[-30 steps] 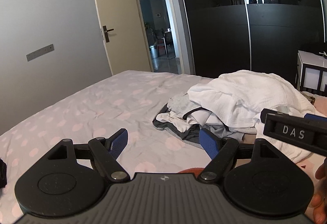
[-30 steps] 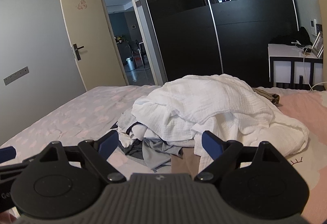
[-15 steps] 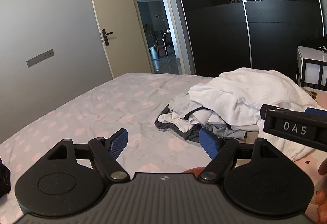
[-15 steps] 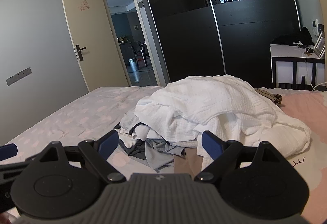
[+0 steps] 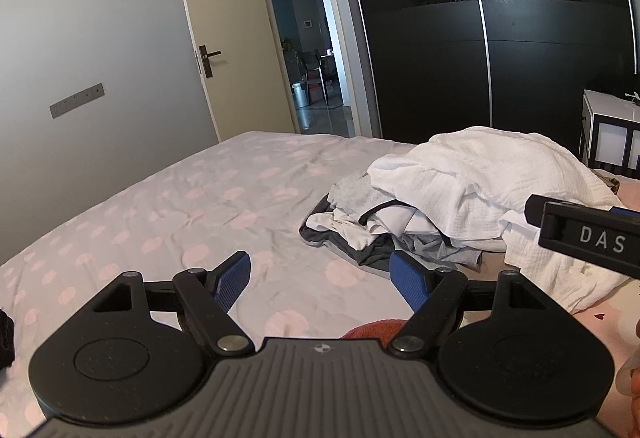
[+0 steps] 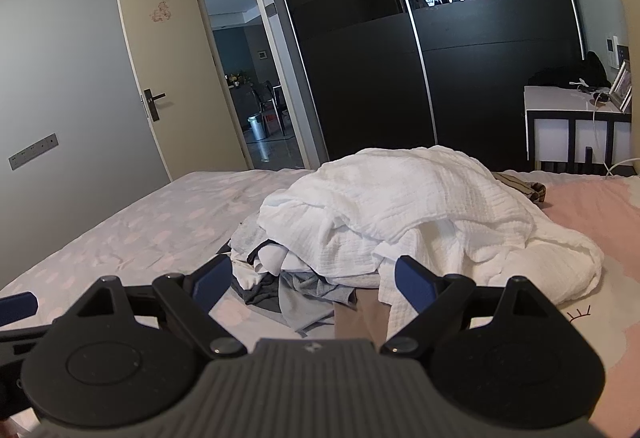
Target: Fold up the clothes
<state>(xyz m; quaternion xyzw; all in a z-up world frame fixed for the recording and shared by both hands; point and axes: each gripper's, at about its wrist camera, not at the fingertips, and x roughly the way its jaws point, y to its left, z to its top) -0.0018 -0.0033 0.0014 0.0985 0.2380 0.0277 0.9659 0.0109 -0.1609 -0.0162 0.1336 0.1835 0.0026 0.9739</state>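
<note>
A heap of unfolded clothes (image 5: 452, 194) lies on the bed, white crinkled fabric on top with grey and dark garments (image 5: 360, 242) under it; it also shows in the right wrist view (image 6: 400, 214). My left gripper (image 5: 323, 280) is open and empty, held above the sheet to the left of the heap. My right gripper (image 6: 312, 284) is open and empty, held just short of the heap's near edge. The right gripper's side shows in the left wrist view (image 5: 588, 236).
The bed sheet (image 5: 192, 206) is pale with pink dots. A tan garment (image 6: 360, 318) lies below the right gripper and an orange-red cloth (image 5: 372, 330) under the left. A black wardrobe (image 6: 440, 58), an open door (image 5: 224, 38) and a white side table (image 6: 576, 130) stand behind.
Both grippers have risen and pulled back slightly, so the heap sits lower and farther in both views. The jaws have stayed open.
</note>
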